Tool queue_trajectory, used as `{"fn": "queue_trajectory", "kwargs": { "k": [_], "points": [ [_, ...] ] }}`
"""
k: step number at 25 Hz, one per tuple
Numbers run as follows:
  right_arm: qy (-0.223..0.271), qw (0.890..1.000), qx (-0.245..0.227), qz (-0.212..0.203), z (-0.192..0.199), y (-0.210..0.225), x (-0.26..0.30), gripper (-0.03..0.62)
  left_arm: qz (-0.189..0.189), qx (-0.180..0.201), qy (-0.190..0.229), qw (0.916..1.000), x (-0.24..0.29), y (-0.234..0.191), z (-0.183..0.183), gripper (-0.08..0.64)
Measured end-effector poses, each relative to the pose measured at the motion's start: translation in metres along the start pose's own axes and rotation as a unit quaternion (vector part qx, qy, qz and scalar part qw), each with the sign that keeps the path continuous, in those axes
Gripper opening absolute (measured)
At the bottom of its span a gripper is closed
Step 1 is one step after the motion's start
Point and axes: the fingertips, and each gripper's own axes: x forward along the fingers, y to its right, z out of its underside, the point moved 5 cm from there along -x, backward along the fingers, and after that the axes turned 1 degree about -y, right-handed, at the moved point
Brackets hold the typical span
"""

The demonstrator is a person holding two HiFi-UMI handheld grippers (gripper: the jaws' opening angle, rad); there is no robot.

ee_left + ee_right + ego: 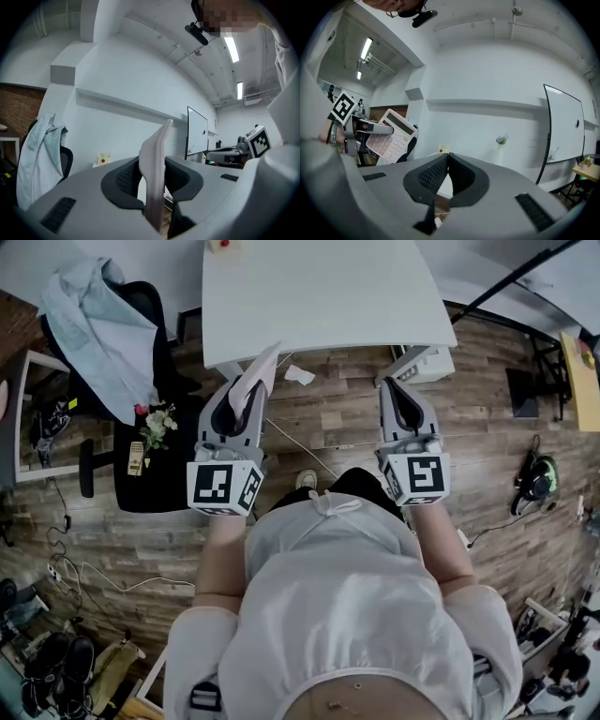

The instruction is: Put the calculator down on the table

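A pale pink calculator (255,379) stands on edge between the jaws of my left gripper (241,395), which is shut on it, short of the white table's (319,296) near edge. In the left gripper view the calculator (157,161) is seen edge-on, with both dark pads pressing its faces. From the right gripper view its keys and display (391,136) face the camera, and the left gripper (370,127) holds it at the left. My right gripper (405,397) is level beside the left. Its jaws (446,161) are shut, pads touching, with nothing between them.
A small yellowish box (223,246) with a red dot sits at the table's far edge. A black chair with a light blue shirt (98,324) draped over it stands left, flowers (155,423) beside it. A whiteboard (562,129) stands right. Cables cross the wood floor.
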Motion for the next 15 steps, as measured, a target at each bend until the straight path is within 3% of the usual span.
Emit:
{"fn": "queue_trajectory", "kwargs": {
  "k": [8, 15],
  "points": [
    [-0.006, 1.000, 0.005, -0.023, 0.012, 0.022, 0.087, 0.005, -0.014, -0.002, -0.010, 0.9998, 0.066, -0.039, 0.007, 0.132],
    [0.000, 0.999, 0.003, -0.053, 0.013, 0.070, 0.180, 0.005, -0.027, 0.004, -0.018, 0.9995, 0.155, -0.058, 0.009, 0.132]
  ]
}}
